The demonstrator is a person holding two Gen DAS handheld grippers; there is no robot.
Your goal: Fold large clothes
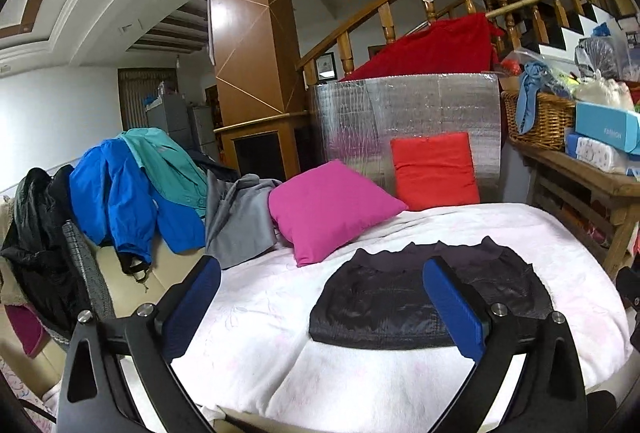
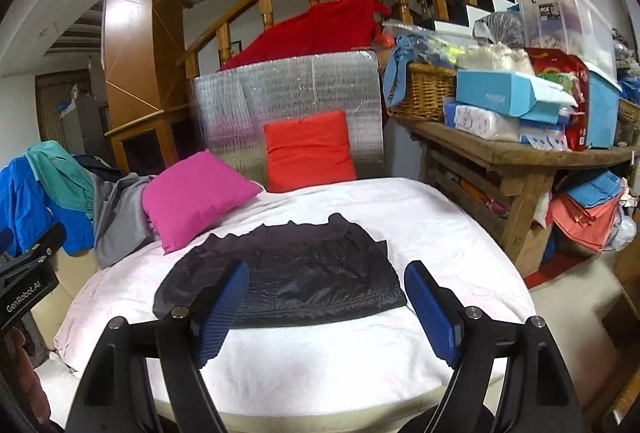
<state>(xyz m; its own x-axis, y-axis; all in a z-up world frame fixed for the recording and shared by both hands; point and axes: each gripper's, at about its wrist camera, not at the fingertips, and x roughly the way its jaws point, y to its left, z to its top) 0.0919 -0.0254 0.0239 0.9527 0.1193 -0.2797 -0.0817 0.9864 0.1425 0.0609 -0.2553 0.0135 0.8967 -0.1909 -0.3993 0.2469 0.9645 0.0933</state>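
Folded black jacket [image 1: 428,297] lies ahead on white blanket [image 1: 256,313].
Bare blanket borders it; left gripper [image 1: 320,309] and right gripper [image 2: 326,309] hover spread, holding nothing.

Right part of the black garment [image 1: 400,297] is hidden behind a left-gripper finger [image 1: 452,313]. Blue jacket [image 2: 24,209] is cut by the frame edge. Box lettering [image 2: 495,98] is too small to be read.
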